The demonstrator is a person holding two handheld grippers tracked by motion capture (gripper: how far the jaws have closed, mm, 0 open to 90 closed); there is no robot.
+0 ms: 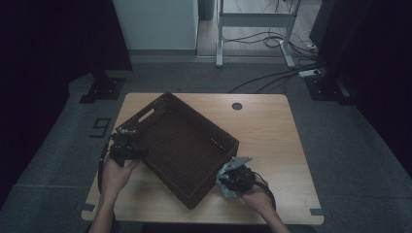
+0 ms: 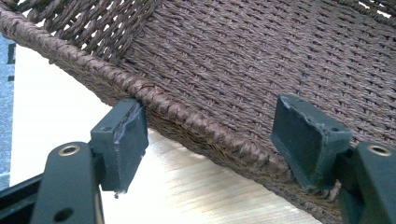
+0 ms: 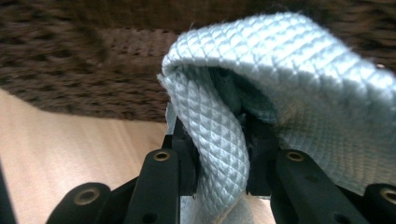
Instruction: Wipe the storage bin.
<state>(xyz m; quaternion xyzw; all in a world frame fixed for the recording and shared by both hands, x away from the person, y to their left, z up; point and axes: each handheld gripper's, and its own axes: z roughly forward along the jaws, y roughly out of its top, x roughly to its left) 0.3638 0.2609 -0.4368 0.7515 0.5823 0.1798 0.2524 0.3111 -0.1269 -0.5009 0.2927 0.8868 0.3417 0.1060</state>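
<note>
A single mark can be read: a black numeral "9" (image 1: 100,127) on the grey floor (image 1: 58,145), just beside the left edge of the wooden table (image 1: 272,136). Nothing on the table itself carries any lettering.

Pale-blue quilted cloth (image 3: 280,93) beside wicker basket (image 1: 184,145)

We see a rough woven wicker basket (image 1: 180,145), a quilted pale-blue cloth (image 3: 280,79), and a smooth matt wooden table (image 1: 262,131).
</note>
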